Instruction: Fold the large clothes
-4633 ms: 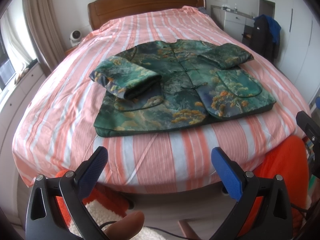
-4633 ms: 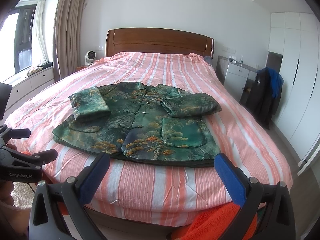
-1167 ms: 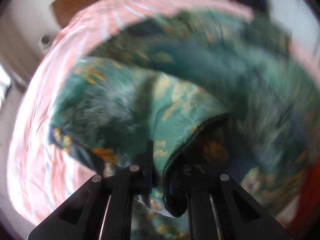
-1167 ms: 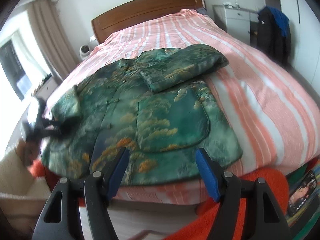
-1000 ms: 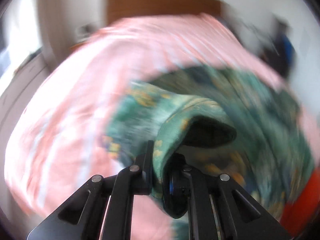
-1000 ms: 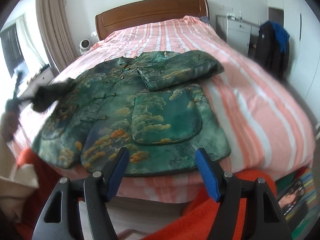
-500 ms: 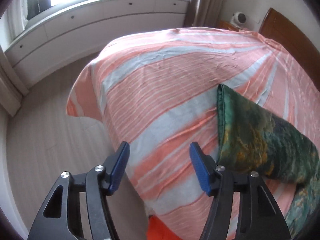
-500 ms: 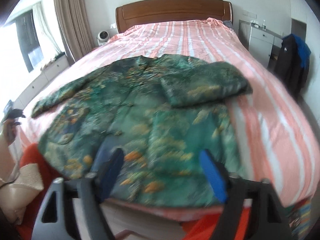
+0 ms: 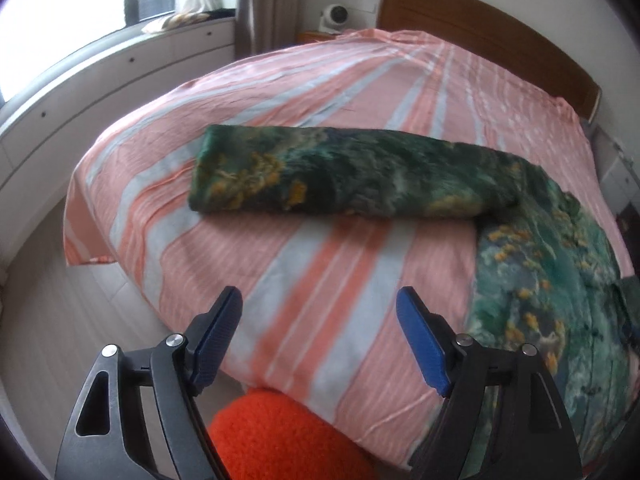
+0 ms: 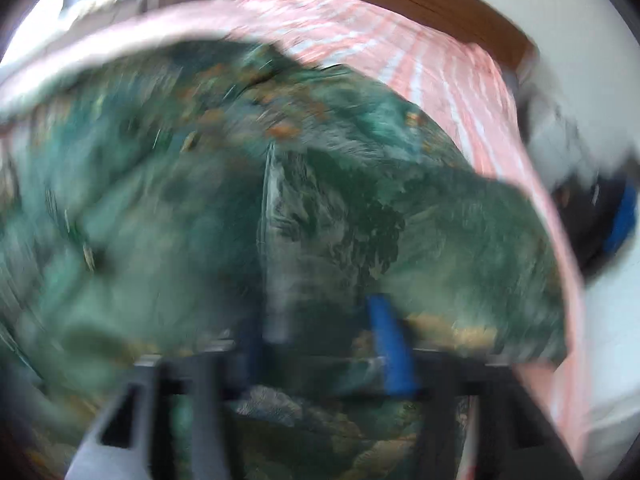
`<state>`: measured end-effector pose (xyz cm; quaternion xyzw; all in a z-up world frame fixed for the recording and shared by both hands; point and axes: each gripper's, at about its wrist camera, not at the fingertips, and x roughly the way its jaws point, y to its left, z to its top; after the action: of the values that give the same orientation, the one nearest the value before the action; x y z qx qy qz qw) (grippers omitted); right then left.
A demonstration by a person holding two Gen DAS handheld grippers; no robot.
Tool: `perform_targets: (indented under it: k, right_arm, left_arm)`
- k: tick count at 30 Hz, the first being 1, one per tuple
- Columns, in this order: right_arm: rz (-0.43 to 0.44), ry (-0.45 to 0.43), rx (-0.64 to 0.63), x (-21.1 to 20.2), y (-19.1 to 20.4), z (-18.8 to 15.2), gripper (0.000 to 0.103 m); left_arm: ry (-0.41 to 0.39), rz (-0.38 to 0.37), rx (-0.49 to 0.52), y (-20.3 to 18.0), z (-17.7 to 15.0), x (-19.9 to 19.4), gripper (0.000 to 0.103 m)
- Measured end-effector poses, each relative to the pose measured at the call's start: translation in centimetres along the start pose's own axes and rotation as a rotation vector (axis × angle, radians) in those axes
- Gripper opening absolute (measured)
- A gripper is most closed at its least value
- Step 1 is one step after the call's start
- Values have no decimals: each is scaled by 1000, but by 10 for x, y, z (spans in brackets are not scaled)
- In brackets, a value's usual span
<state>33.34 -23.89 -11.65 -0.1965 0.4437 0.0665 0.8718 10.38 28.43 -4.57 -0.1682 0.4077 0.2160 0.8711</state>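
left gripper [image 9: 318,334] wide, empty; sleeve [image 9: 340,176] at 12 o'clock. right gripper [image 10: 324,344] blurred, grip unclear; jacket [image 10: 240,208] may bunch.

The jacket [image 9: 540,248] is dark green brocade with teal washes and scattered orange-yellow blossoms; its sleeve [image 9: 344,176] bears the same print. The bedsheet [image 9: 320,92] is striped in salmon pink, pale grey and thin white. The headboard [image 9: 480,36] is warm brown wood. Both grippers have black frames, and the left gripper [image 9: 319,332] has blue pads [image 9: 420,340]. An orange fuzzy cushion [image 9: 280,436] sits below.
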Motion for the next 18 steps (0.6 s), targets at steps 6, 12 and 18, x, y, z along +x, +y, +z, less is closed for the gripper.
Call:
perform_targets:
  k: [6, 12, 18]
  right_arm:
    - [-137, -217, 311, -105, -141, -21, 15]
    - [-486, -161, 579, -141, -310, -99, 20]
    - [-512, 22, 744, -118, -356, -191, 42]
  left_arm:
    - [-45, -41, 115, -42, -12, -11, 81]
    - [-27, -113, 170, -79, -22, -8, 81]
    - [-7, -119, 222, -99, -35, -5, 87]
